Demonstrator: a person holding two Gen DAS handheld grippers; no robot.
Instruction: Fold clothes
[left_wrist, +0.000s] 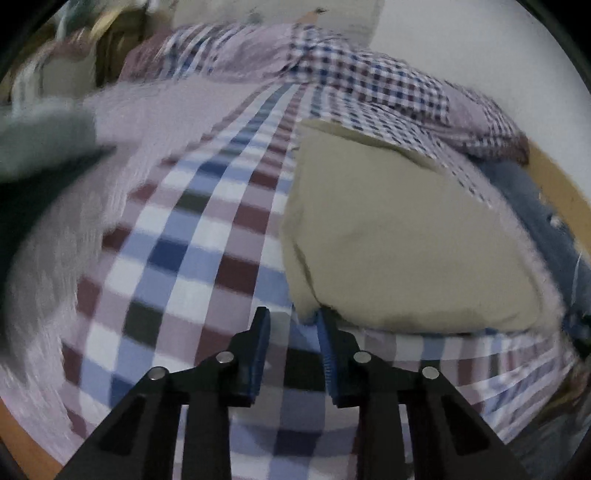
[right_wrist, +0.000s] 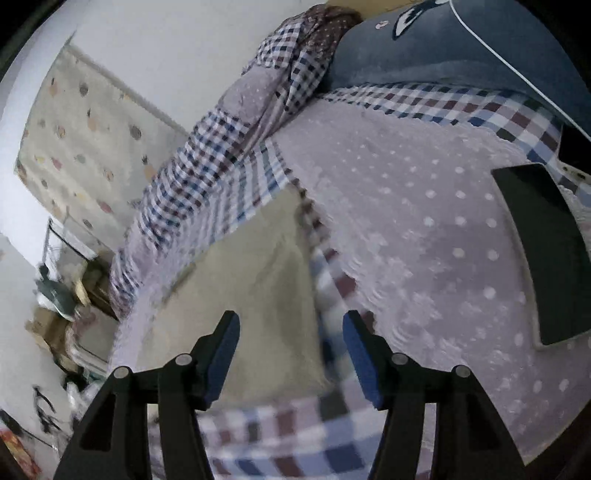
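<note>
A beige folded garment (left_wrist: 399, 236) lies flat on a checked bedsheet (left_wrist: 192, 229). My left gripper (left_wrist: 293, 314) is open and empty, its fingertips just at the garment's near left corner. In the right wrist view the same beige garment (right_wrist: 258, 295) lies below my right gripper (right_wrist: 291, 321), which is open and empty above the garment's right edge.
A lilac dotted blanket (right_wrist: 424, 229) covers the bed to the right, with a dark tablet or phone (right_wrist: 546, 254) on it. A bunched checked quilt (left_wrist: 369, 81) and a blue denim piece (right_wrist: 443, 48) lie by the wall. Clutter (right_wrist: 62, 295) stands beside the bed.
</note>
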